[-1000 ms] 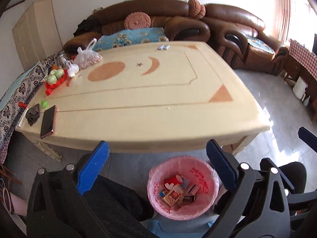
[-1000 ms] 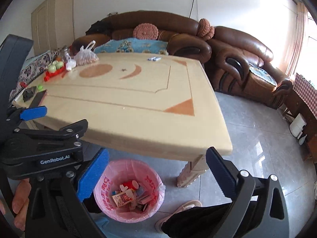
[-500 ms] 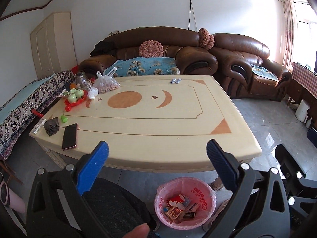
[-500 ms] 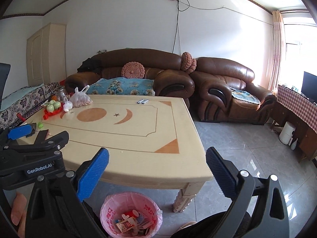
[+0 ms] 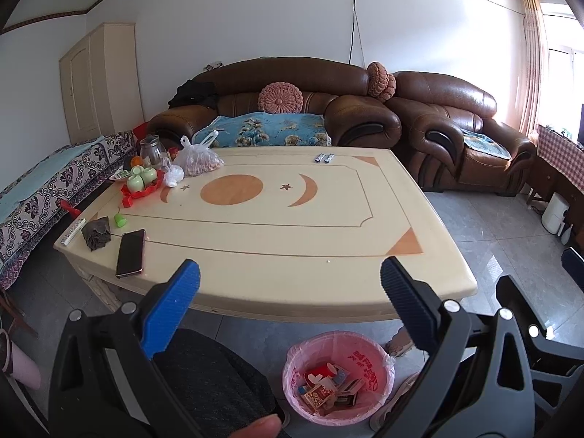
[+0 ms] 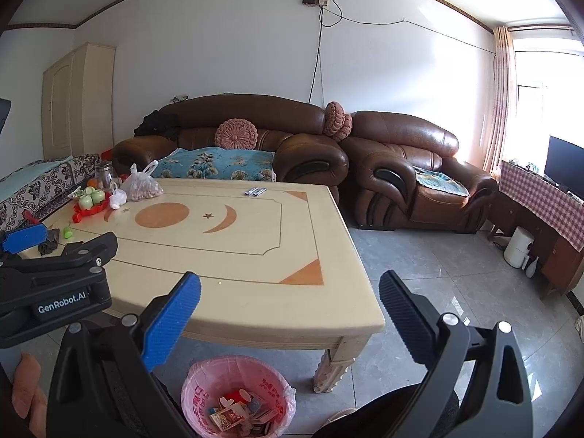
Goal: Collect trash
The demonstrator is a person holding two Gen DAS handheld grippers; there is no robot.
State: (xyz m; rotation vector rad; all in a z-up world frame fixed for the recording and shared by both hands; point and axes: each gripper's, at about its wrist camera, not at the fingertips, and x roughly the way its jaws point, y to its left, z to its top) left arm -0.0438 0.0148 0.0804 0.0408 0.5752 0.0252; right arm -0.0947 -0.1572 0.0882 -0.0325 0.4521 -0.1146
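1. The left gripper (image 5: 290, 292) has its jaws spread wide with nothing between them, held above the near edge of the table (image 5: 277, 226).
2. The right gripper (image 6: 290, 294) is likewise wide apart and empty, raised level over the table's near right corner.
3. The pink-lined trash bin (image 5: 337, 376) stands on the floor under the table's near edge, at 6 o'clock in both views, holding small boxes and wrappers (image 6: 237, 414).
4. Two small packets (image 5: 325, 158) lie at the table's far edge, at 12 o'clock.
5. A phone (image 5: 130, 253) rests at 9 o'clock.
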